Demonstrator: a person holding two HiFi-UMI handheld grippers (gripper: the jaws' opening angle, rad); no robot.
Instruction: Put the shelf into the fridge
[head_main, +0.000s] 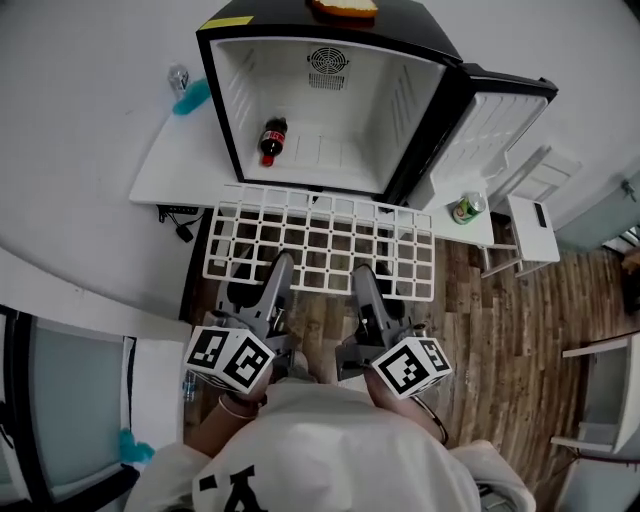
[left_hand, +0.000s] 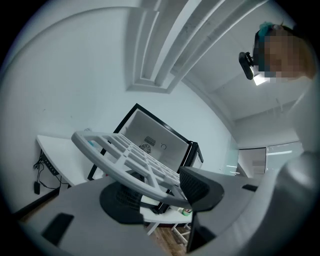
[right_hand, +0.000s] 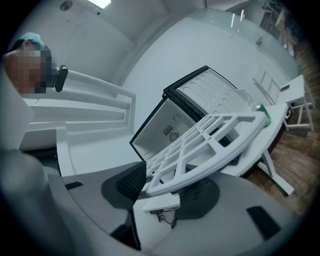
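The white grid shelf (head_main: 320, 240) hangs level in front of the open mini fridge (head_main: 228, 110), its far edge near the fridge's mouth. My left gripper (head_main: 280, 264) is shut on the shelf's near edge, left of the middle. My right gripper (head_main: 362, 272) is shut on the same edge, right of the middle. In the left gripper view the shelf (left_hand: 125, 157) runs out from between the pads toward the fridge (left_hand: 155, 134). The right gripper view shows the shelf (right_hand: 210, 137) clamped the same way, with the fridge (right_hand: 172, 120) behind it.
A cola bottle (head_main: 271, 140) lies on the fridge floor at the left. The fridge door (head_main: 495, 115) stands swung open to the right. A green can (head_main: 464, 208) sits on the white table (head_main: 175, 175). A small white side table (head_main: 530, 230) stands on the wooden floor.
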